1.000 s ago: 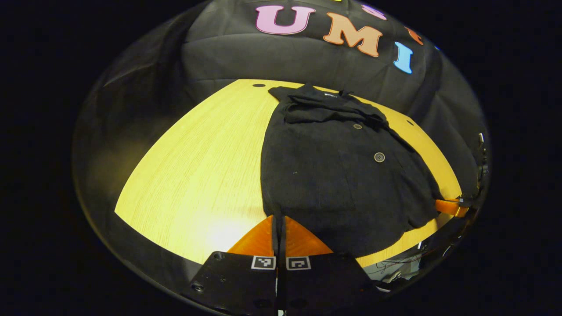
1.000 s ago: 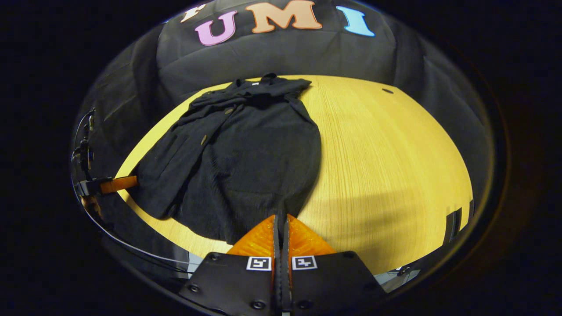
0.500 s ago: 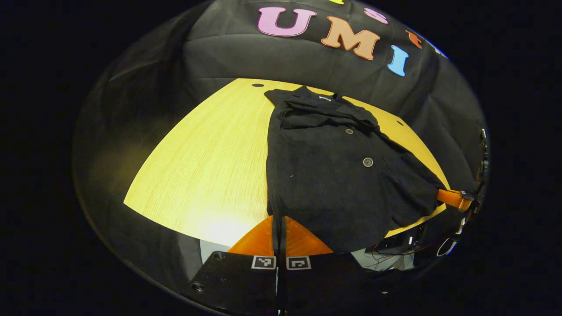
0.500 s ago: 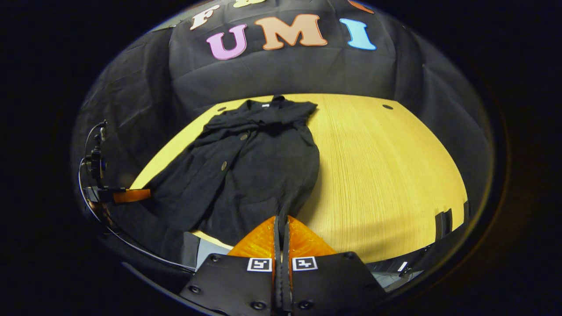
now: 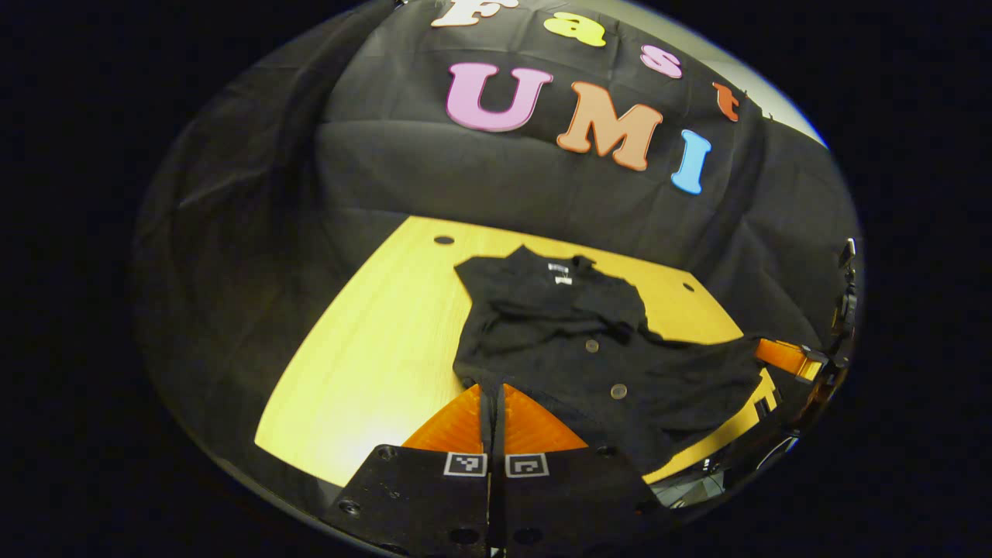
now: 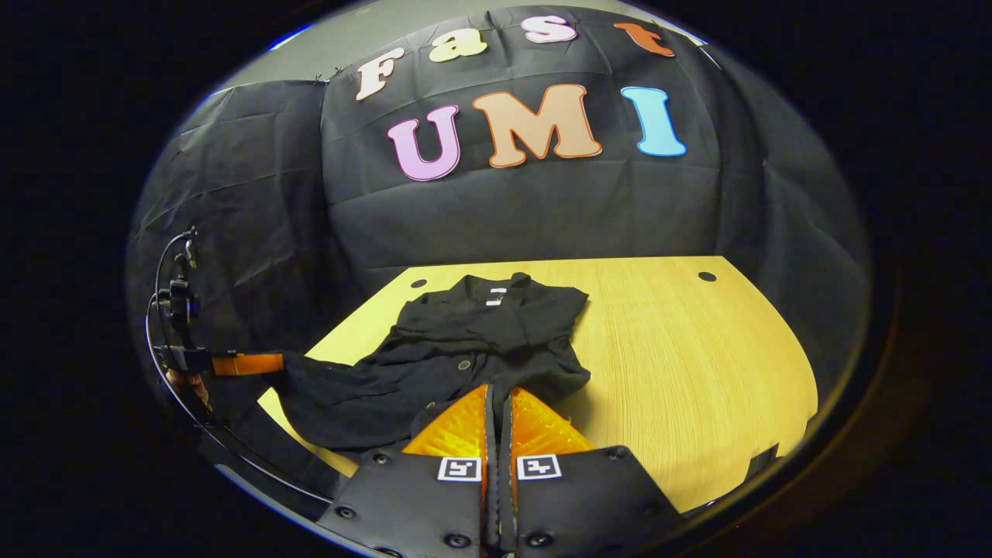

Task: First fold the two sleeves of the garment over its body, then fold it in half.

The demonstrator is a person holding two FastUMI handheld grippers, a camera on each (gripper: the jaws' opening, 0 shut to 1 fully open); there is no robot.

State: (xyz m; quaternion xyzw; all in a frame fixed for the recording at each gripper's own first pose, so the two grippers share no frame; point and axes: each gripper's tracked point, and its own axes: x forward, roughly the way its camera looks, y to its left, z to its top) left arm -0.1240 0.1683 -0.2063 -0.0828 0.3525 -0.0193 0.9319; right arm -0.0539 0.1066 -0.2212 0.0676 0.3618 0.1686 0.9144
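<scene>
A black buttoned garment (image 5: pixel 558 341) lies on the yellow wooden table (image 5: pixel 364 349), collar and white label (image 5: pixel 559 271) at the far end. Its sleeves are folded in over the body. My left gripper (image 5: pixel 492 389) is shut on the near hem corner, which hangs raised off the table. In the right gripper view the garment (image 6: pixel 480 333) bunches toward the collar, and my right gripper (image 6: pixel 497 390) is shut on the other hem corner. Each gripper appears in the other's view, the right gripper (image 5: pixel 783 356) and the left gripper (image 6: pixel 248 363), both with the hem stretched between them.
The table (image 6: pixel 682 349) has bare wood to the right of the garment in the right gripper view, with a small hole (image 6: pixel 706 276) near its far corner. Another hole (image 5: pixel 443 240) sits at the far left corner. Cables (image 6: pixel 174 302) and a hand (image 6: pixel 190 385) show behind the left gripper.
Both grippers have risen and moved toward the collar with the hem held. The garment's lower half has lifted off the table and the visible body has shortened.
</scene>
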